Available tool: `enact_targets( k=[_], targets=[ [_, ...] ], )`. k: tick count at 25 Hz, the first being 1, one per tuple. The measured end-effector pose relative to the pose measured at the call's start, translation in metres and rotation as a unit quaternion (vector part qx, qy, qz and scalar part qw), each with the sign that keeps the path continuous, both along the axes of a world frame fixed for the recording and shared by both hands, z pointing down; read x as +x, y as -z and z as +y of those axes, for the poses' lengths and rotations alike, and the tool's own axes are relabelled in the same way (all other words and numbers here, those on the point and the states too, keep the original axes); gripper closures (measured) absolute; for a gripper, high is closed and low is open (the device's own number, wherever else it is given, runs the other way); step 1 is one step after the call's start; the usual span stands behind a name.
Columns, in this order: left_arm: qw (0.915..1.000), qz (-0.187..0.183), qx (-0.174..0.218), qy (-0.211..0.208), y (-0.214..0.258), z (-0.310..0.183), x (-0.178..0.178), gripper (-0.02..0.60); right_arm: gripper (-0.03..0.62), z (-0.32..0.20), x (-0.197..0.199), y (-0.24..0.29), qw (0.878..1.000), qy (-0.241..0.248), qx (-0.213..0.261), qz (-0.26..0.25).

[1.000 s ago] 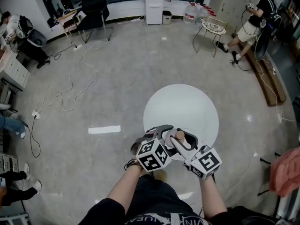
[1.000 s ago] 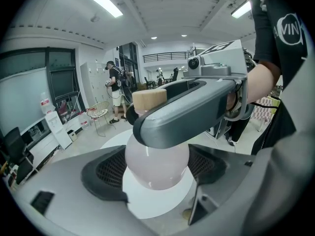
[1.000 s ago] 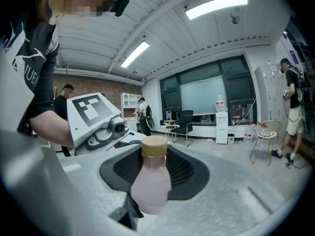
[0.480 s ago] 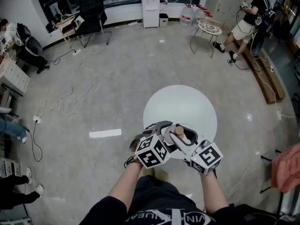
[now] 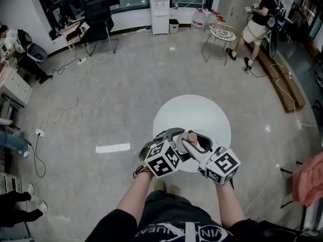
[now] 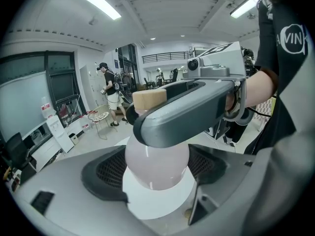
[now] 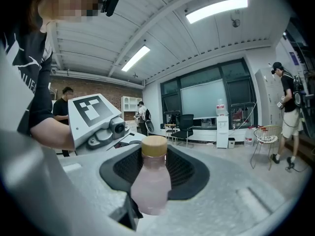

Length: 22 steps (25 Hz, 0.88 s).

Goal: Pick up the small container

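Observation:
The small container is a pale pink bottle (image 5: 192,136) with a tan cap, held just above the round white table (image 5: 202,112). My left gripper (image 5: 172,135) has its dark pads against both sides of the bottle's body (image 6: 156,163). My right gripper (image 5: 196,141) comes in from the other side, and its grey finger (image 6: 197,107) crosses the bottle's neck. In the right gripper view the bottle (image 7: 150,186) stands upright between the right gripper's (image 7: 153,178) jaws, against the far dark pad. The left gripper's marker cube (image 7: 93,114) shows at the left.
The floor around the table holds loose cables (image 5: 75,105), a white strip (image 5: 113,148), an office chair (image 5: 98,21), a water dispenser (image 5: 159,6) and a wire chair (image 5: 222,34). A person (image 5: 257,19) walks at the back right. Desks line the left wall.
Both grippers have risen a little together with the bottle between them. The person at the back right has walked further left.

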<state>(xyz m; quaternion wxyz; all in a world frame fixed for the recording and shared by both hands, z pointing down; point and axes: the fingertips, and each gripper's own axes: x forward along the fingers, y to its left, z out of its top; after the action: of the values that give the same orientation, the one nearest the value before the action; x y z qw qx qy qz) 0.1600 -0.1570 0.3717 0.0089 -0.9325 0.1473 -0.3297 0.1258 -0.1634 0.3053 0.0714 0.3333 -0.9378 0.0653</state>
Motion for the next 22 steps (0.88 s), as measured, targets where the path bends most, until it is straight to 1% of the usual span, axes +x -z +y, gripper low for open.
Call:
enact_targets(
  k=[7,22],
  targets=[
    [1.0000,0.001,0.005,0.002,0.017,-0.006,0.000,0.229,0.451,-0.006,0.001,0.017,1.000,0.004,0.005,-0.003],
    [0.9998,0.003,0.020,0.004,0.033,-0.015,0.005,0.229,0.451,-0.012,0.006,0.032,1.000,0.004,0.019,-0.001]
  ],
)
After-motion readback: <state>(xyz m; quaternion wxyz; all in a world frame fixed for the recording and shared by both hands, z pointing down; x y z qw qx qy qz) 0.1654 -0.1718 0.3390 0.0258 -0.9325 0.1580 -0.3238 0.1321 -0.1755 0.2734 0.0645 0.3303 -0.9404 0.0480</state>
